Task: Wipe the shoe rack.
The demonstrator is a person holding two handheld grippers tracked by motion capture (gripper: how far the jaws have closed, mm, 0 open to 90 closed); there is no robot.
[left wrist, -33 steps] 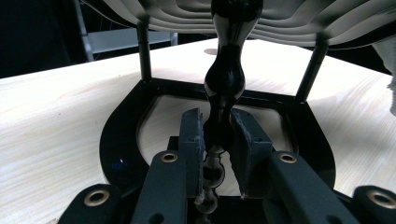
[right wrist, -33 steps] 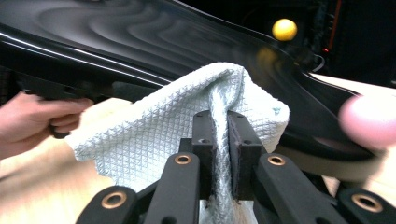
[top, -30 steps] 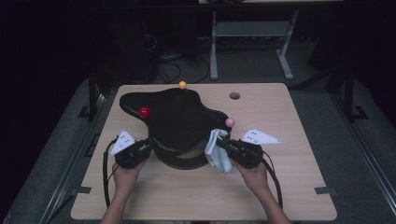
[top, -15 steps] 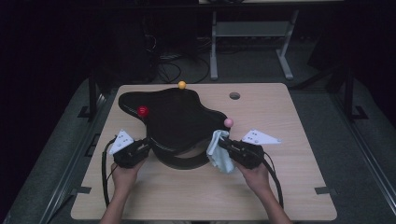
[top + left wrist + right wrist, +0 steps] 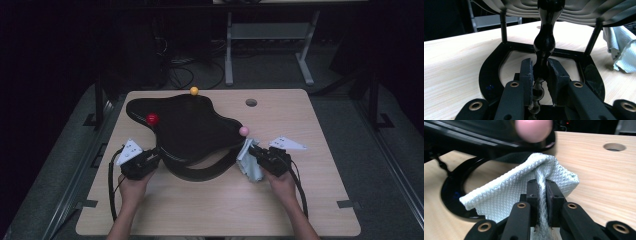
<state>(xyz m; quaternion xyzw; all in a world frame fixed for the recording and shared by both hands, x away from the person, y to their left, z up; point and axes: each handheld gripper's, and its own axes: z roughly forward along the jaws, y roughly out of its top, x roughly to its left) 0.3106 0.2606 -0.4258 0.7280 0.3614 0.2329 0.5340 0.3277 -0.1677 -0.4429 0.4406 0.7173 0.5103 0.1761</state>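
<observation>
The left hand-held gripper (image 5: 540,75) is pinched on a glossy black turned post (image 5: 545,42) of the black stand (image 5: 192,130) in the middle of the surface (image 5: 320,200). The right hand-held gripper (image 5: 541,192) clamps a pale blue waffle cloth (image 5: 511,190) beside the stand's right edge, just below a pink ball (image 5: 532,130)

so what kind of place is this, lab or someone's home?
Looks like a lab or recording workspace, not a home: a bare wooden table with a cable hole, tangled cables on the floor behind it, a metal desk frame, and dark surroundings.
</observation>
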